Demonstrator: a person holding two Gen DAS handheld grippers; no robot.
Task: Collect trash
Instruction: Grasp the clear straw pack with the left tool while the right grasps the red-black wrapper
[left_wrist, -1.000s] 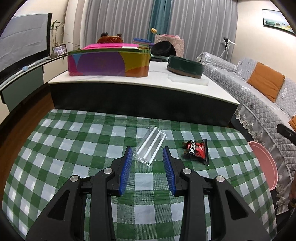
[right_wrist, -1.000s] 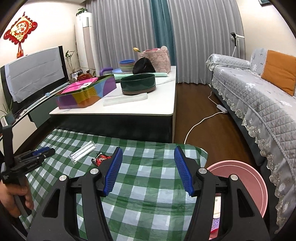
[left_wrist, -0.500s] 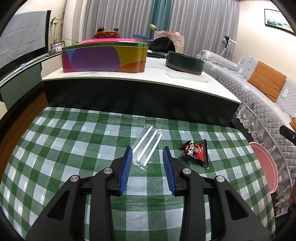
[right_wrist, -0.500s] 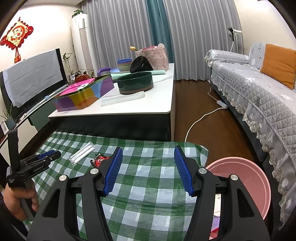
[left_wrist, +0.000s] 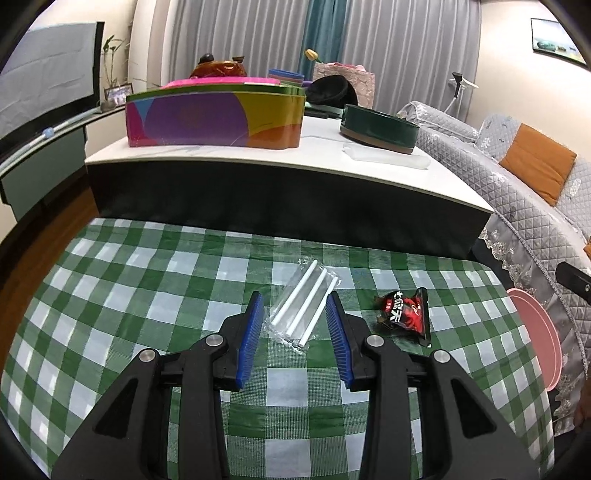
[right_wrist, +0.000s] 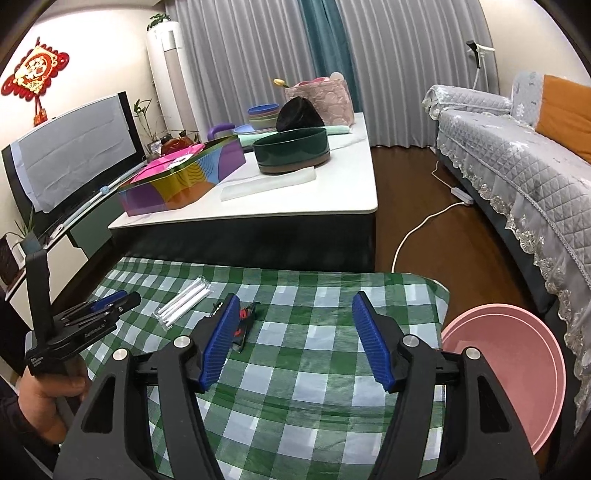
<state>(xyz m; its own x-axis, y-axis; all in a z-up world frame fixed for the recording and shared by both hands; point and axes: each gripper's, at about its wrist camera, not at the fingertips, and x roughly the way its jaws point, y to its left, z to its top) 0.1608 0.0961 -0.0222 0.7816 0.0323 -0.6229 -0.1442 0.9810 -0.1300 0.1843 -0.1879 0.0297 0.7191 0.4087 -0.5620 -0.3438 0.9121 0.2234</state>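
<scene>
A clear plastic packet of white straws (left_wrist: 303, 306) lies on the green checked cloth (left_wrist: 147, 280). My left gripper (left_wrist: 295, 308) is open, its blue pads on either side of the packet's near end. A red and black snack wrapper (left_wrist: 405, 314) lies just right of it. In the right wrist view the packet (right_wrist: 183, 302) and the wrapper (right_wrist: 243, 321) lie left of my open, empty right gripper (right_wrist: 295, 325); the left gripper (right_wrist: 110, 306) shows there too. A pink basin (right_wrist: 509, 365) sits off the cloth's right edge.
A low white-topped table (left_wrist: 258, 162) stands behind the cloth with a colourful box (left_wrist: 214, 114), a dark green round tin (left_wrist: 378, 127) and bowls. A grey sofa (right_wrist: 517, 155) is at the right. A white cable (right_wrist: 417, 229) runs across the wooden floor.
My left gripper has moved forward and lower so its pads now flank the straw packet. The right gripper has shifted slightly closer to the cloth, staying open.
</scene>
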